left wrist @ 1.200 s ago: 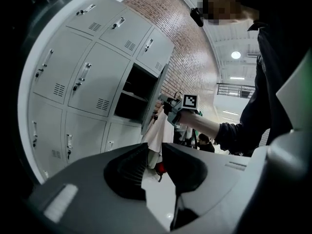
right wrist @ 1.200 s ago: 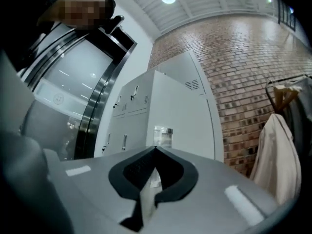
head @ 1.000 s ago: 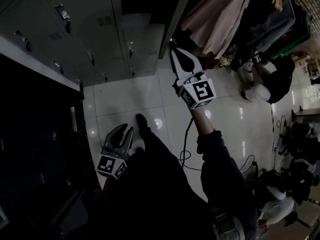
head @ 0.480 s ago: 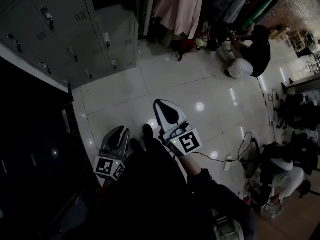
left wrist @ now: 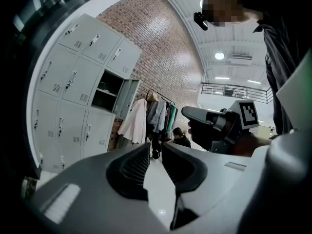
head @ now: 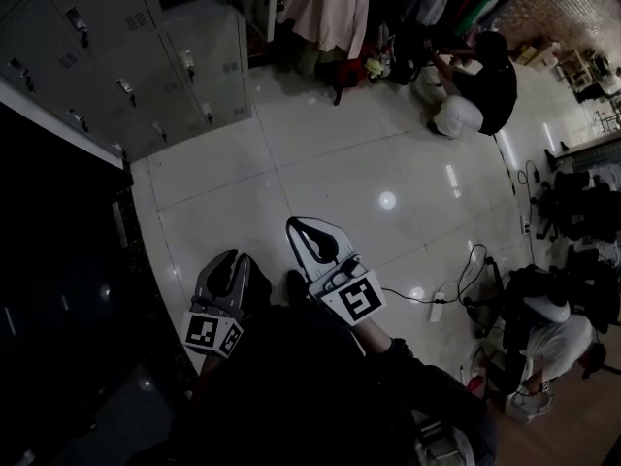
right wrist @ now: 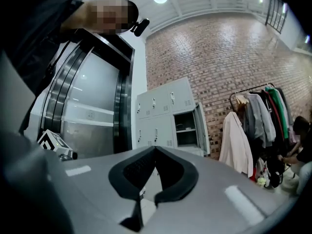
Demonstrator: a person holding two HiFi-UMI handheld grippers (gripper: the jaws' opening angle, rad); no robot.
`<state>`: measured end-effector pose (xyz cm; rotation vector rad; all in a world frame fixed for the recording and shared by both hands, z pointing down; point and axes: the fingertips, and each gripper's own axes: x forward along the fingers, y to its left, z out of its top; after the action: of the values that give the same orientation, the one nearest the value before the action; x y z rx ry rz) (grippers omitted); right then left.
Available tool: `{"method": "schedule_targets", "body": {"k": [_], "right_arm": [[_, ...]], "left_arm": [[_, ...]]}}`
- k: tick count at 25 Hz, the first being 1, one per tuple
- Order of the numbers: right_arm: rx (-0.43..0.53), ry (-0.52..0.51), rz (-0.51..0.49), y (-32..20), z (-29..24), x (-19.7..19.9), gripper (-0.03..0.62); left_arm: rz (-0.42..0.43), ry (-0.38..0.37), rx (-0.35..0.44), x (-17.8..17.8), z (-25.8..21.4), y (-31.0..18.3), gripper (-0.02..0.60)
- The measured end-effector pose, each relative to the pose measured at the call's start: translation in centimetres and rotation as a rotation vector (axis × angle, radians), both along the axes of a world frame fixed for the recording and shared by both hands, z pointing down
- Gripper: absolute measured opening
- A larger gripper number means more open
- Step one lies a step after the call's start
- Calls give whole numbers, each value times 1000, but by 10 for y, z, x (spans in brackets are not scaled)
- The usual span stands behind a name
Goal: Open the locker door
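A bank of grey lockers (head: 146,61) stands at the far left of the white tiled floor. One upper locker's door (right wrist: 201,129) hangs open, its dark inside with a shelf showing; the same door (left wrist: 127,95) appears in the left gripper view. My right gripper (head: 295,227) is shut and empty, held low near my body, far from the lockers. My left gripper (head: 231,258) hangs beside it, jaws a little apart with nothing between them. In their own views the right gripper (right wrist: 155,149) and left gripper (left wrist: 156,147) both face the lockers across the floor.
A clothes rack with a pale coat (head: 325,8) stands right of the lockers. A person in black (head: 475,90) crouches beside it. A cable and power strip (head: 437,304) lie on the floor at my right. A dark glass wall (head: 58,260) runs along my left.
My right gripper has come down from the edge of the open locker door and back to my body, beside the left gripper. The head view swung with it. The left gripper barely moved.
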<state>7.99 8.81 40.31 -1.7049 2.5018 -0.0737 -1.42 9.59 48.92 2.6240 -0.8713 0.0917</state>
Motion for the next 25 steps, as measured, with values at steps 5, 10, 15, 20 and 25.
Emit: {"method": "schedule_targets", "body": {"k": [5,10,15,20,25], "right_arm": [[1,10,-17,56,8,23,3],[-2,15,-39,100,13,34,2],[27,8,-49,120,6,33,2],[44,-8,-59,130,-2,39,2],[22,2,-52,138,2,48,2]], "left_arm": [[-73,-9,-5,7,10,49,94],[-116,-7,23,11,4,79,95],[-119,-5,68,18,-9,94,94],[-120,0,88,35,-15,109,94],[-95,-3,86,49,-17,119,94]]}}
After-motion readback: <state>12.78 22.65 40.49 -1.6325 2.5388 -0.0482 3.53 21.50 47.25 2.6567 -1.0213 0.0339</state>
